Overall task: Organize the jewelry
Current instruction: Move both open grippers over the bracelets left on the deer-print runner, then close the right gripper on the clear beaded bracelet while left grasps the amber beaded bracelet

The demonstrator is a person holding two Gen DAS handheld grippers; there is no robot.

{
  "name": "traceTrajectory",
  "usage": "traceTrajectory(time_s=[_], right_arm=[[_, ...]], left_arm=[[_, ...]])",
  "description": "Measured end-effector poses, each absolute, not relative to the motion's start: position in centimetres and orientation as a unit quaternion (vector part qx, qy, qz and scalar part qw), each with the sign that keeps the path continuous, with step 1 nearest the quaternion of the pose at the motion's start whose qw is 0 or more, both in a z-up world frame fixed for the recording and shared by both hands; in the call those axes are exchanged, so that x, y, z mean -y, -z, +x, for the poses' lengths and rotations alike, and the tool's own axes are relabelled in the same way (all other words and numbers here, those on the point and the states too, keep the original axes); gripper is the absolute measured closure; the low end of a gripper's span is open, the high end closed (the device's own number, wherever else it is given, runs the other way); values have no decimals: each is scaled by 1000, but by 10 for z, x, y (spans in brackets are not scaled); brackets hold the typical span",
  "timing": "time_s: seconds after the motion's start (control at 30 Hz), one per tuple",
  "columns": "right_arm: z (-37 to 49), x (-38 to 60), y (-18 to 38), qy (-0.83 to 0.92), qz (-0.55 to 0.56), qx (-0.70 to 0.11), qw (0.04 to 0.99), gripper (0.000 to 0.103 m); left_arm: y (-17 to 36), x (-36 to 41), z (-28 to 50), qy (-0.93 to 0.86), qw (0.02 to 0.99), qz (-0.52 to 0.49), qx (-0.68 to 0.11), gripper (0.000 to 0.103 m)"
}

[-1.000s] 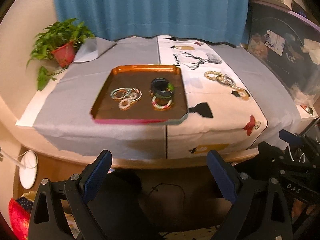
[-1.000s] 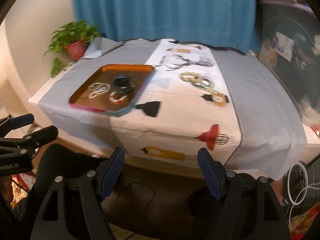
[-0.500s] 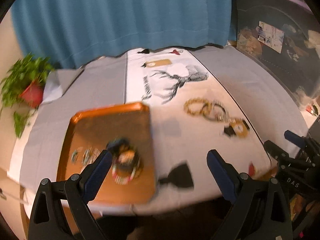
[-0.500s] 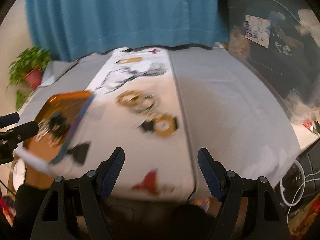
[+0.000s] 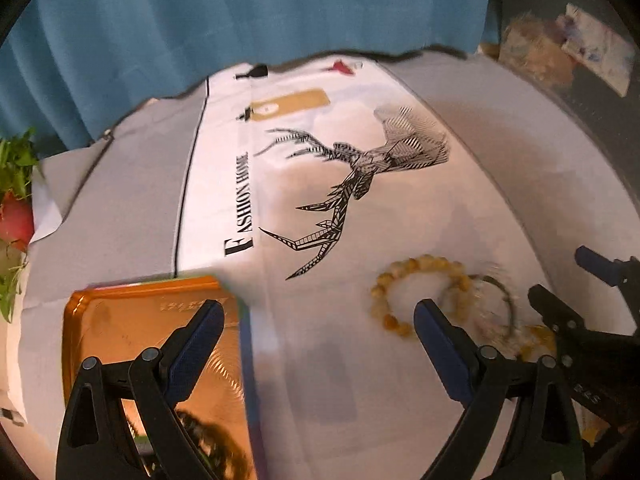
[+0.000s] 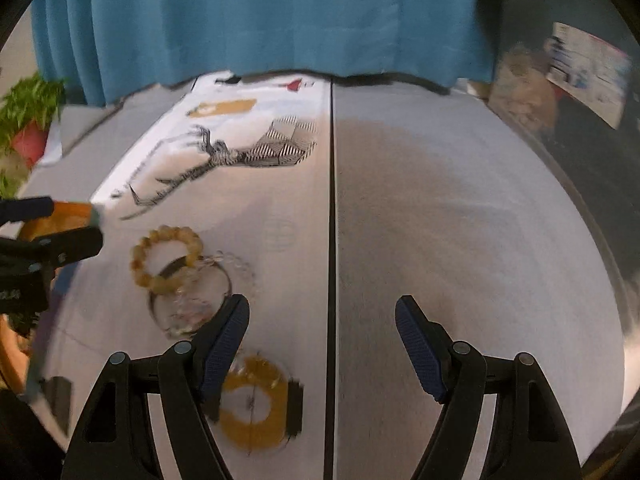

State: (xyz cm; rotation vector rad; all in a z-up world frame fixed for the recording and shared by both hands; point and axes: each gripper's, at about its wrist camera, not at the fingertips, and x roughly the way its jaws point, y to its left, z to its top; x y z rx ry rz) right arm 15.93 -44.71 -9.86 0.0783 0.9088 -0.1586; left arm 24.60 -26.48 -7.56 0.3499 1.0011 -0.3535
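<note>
Greenery of a potted plant (image 5: pixel 14 184) sits at nine o'clock in the left wrist view, at the bench's far left edge. Next comes an orange tray (image 5: pixel 120 320) at about seven o'clock, and the left gripper (image 5: pixel 318 326) hangs over the cloth (image 5: pixel 304 216) with its fingers wide and nothing between them. The left finger (image 5: pixel 196 344) overlaps the tray, while the right finger (image 5: pixel 440 344) stands just beside a yellow bead bracelet (image 5: pixel 416 292), which lies at four o'clock outside the gap. A thin dark bangle (image 5: pixel 500 300) overlaps that bracelet on its right; it is blurred.

In the right wrist view, the same tray shows at nine o'clock behind the other tool. The bead bracelet (image 6: pixel 166 260) lies at about nine o'clock, overlapping the bangle (image 6: pixel 190 300) and a clear bead strand (image 6: pixel 232 264). An amber bracelet (image 6: pixel 254 404) lies at seven o'clock, partly under the left finger (image 6: pixel 224 348). The right gripper (image 6: pixel 322 344) has its fingers wide and empty over the cloth's dark seam (image 6: pixel 331 240), with all the jewelry left of the gap.
</note>
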Motion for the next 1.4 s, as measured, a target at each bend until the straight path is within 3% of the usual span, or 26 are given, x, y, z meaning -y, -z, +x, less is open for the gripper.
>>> traceTrajectory(time_s=[0.67,0.7,0.73,0.77,0.83,0.87,1.07,1.4], right_arm=[[180,441,115,48,11,-440,897,25],[180,440,114,47,8,-439,897,26],[180,438,114,36,7,-437,899,37],[179,435,112,19,10,-435,900,61],[178,423,110,10,-25,-433,901,88],[178,416,110,-3,-39,-435,900,95],[168,417,97,15,-37,-433,901,95],[113,411,13,51,-38,-365,929,95]], left_arm=[[108,272,264,184,823,178,-507,8],[109,272,264,194,820,166,-512,13],[108,272,263,207,818,155,-513,31],[107,272,261,229,814,137,-515,40],[103,279,256,253,810,152,-506,85],[102,283,254,274,802,160,-507,95],[91,274,250,279,793,129,-526,94],[12,237,205,315,815,73,-481,94]])
